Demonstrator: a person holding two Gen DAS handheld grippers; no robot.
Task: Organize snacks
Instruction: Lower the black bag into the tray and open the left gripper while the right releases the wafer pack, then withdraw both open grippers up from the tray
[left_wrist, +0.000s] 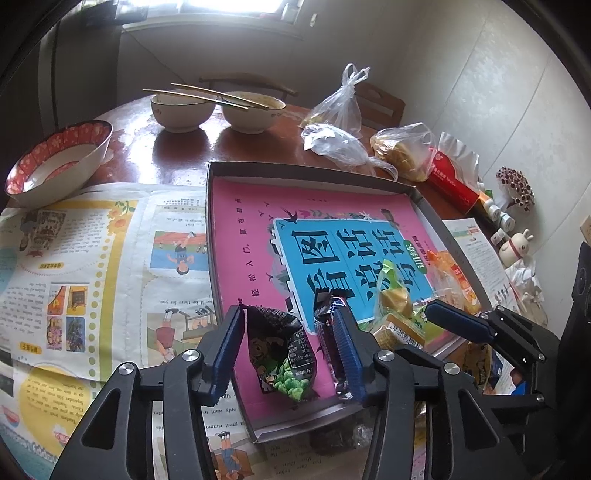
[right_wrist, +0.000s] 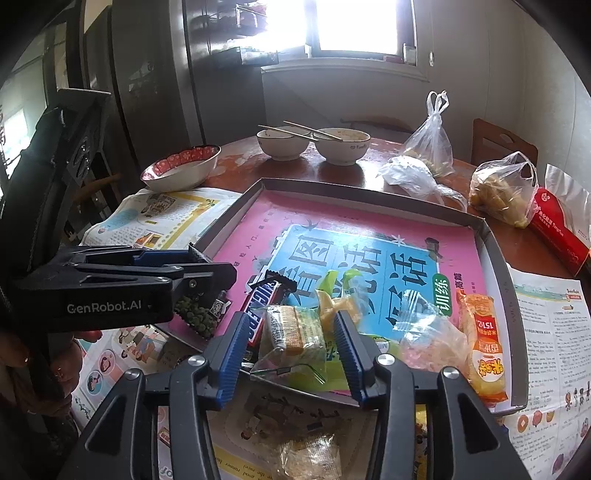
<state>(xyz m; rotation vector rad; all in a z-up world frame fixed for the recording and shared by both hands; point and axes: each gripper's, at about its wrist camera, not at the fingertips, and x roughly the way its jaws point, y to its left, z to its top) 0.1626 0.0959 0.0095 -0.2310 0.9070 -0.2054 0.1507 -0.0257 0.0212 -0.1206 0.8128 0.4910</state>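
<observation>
Round brown counter (right_wrist: 369, 173), mostly papered over with colourful newspaper pages (left_wrist: 92, 258). On top, a big shallow box lid (left_wrist: 317, 170) used as a tray, pink and blue printed inside with large Chinese characters. Beyond it, three plastic bags (right_wrist: 428, 144) of food, a red paper bag (right_wrist: 557, 232) at the right edge, one red-patterned bowl (left_wrist: 55, 162) at the left, two white bowls (right_wrist: 282, 144) at the back with chopsticks (left_wrist: 207, 96) laid across the rims.

Snacks all bunched in the near end of the tray. Farthest right, an orange packet (right_wrist: 480, 332) lying along the tray wall, a clear crinkly wrapper (right_wrist: 428, 339) just beside it. Then a green and yellow packet (right_wrist: 336, 295), a wafer pack (right_wrist: 291, 328) in see-through film, and a Snickers bar (right_wrist: 264, 302) at an angle. Nearest the left corner, a black pack of green peas (left_wrist: 284, 354) flat on the pink.

Left gripper (left_wrist: 291, 350) tilted down over that corner, jaws spread, pea pack lying between the blue pads (left_wrist: 231, 347) with a gap on each side, not pinched. Right gripper (right_wrist: 291, 354) also tilted down, jaws spread either side of the wafer pack, not squeezing it as far as visible. A hand (right_wrist: 62, 365) wrapped round the left gripper's handle, low left in the right wrist view.
</observation>
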